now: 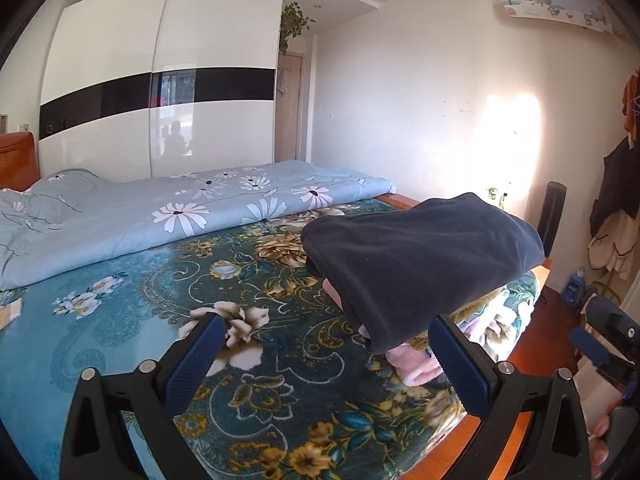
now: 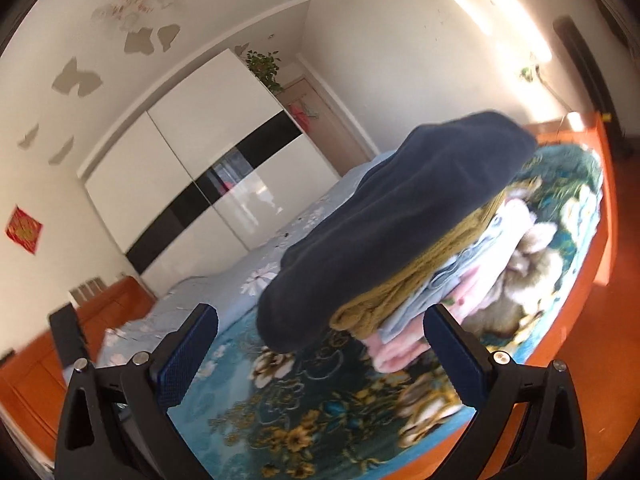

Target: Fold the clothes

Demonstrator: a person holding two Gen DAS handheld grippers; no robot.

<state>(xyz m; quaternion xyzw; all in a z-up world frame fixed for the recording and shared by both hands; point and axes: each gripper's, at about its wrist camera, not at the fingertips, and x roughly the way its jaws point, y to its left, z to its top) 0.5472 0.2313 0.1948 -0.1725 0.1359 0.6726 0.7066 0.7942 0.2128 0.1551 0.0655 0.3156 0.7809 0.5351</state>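
A folded dark navy garment [image 1: 424, 252] [image 2: 396, 208] lies on top of a stack of folded clothes on the bed. Under it the right wrist view shows a mustard knit piece [image 2: 404, 284], a pale blue piece [image 2: 448, 276] and a pink one [image 2: 400, 354]; the left wrist view shows only the pink edge [image 1: 416, 364]. My left gripper [image 1: 326, 346] is open, just short of the stack, with nothing between its fingers. My right gripper [image 2: 320, 338] is also open, close in front of the stack, empty. The right gripper also appears at the right edge of the left wrist view [image 1: 608, 340].
The bed carries a teal floral blanket [image 1: 160, 308] and a light blue daisy quilt [image 1: 160, 208] along its far side. An orange wooden bed frame [image 2: 600, 216] edges the mattress. A white wardrobe [image 1: 160, 80] stands behind; clothes hang on the right wall [image 1: 616, 208]. A blue bottle [image 1: 574, 286] sits on the floor.
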